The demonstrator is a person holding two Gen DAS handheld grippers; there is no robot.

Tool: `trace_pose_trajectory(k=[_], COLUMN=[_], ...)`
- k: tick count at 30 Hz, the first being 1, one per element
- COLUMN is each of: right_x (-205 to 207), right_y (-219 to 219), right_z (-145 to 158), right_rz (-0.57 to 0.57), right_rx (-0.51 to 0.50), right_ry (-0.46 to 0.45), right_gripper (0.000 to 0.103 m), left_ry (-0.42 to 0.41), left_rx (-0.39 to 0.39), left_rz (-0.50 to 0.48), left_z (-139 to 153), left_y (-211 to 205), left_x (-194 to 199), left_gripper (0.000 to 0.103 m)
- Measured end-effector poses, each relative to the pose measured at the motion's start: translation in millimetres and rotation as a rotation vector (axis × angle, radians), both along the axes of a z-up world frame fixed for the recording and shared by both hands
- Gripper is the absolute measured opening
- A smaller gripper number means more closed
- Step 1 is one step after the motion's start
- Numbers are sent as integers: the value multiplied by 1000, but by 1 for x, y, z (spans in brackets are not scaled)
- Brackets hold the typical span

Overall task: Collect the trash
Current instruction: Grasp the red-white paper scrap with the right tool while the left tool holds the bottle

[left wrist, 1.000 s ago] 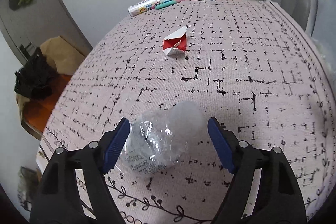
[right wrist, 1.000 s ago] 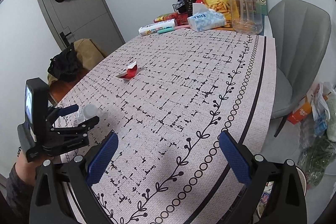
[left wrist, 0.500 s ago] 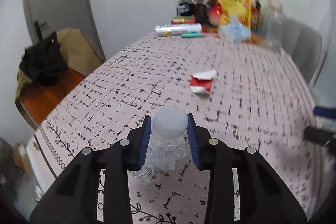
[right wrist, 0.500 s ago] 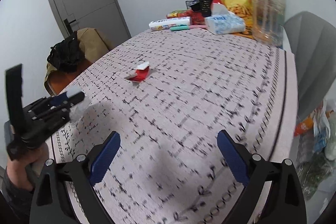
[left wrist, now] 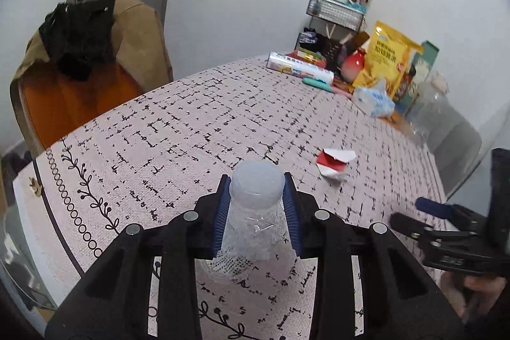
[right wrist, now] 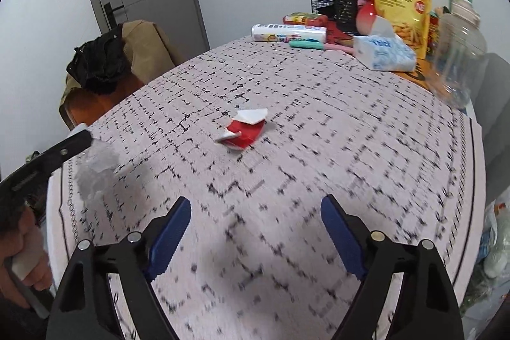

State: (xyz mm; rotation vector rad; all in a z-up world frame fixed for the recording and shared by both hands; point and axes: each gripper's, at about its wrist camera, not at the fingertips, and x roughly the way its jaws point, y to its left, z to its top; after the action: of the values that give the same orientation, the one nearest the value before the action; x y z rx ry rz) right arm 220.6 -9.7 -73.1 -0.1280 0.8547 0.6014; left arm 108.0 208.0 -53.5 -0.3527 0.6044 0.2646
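Your left gripper [left wrist: 257,212]: pads clamped on the crushed clear bottle [left wrist: 253,225], lifted above the table's [left wrist: 191,123] near edge; your right gripper [right wrist: 255,231]: jaws apart, just been narrowing, nothing between them; red wrapper [right wrist: 245,129]: mid-table, well off every edge.

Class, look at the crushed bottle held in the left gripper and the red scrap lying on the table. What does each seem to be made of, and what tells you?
Crushed bottle: thin clear plastic, glossy; see-through, creased walls, with a frosted cap.
Red scrap: probably coated paper or thin card; torn white edges, sharp folds, red printed face.
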Motion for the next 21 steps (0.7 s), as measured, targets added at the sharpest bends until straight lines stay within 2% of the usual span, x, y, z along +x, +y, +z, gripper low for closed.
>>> trace_pose_trajectory(k=[6,8,10,17,18,20,21], right_x=[25,32,37,43,43,47,49], right_y=[35,47,57,88,88,95,98], right_z=[-8,-12,-15,-19,-19,-24,-28], right_rz=[5,5,15,86,86,104,116], right_rx=[-24,-43,-53,-124,-124,-159,-169], right_ry=[9,3,5,-54,-54,-46,-33], right_gripper=[82,79,66,63,60,44,29], left_ry=[-23,-30,-35,-41,-40,-40,-40], left_rx=[-60,-79,-91,-105,-105,-108,-109], left_rz=[41,47,52,63,65,68,68], left_z=[-1,-2,-2,-3,-3,-3,-3], left_y=[18,22,24,28,28,28,28], left_x=[-1,-2,-4,-7,-7,-8,-9], left_gripper=[32,32,32,32,32,32,32])
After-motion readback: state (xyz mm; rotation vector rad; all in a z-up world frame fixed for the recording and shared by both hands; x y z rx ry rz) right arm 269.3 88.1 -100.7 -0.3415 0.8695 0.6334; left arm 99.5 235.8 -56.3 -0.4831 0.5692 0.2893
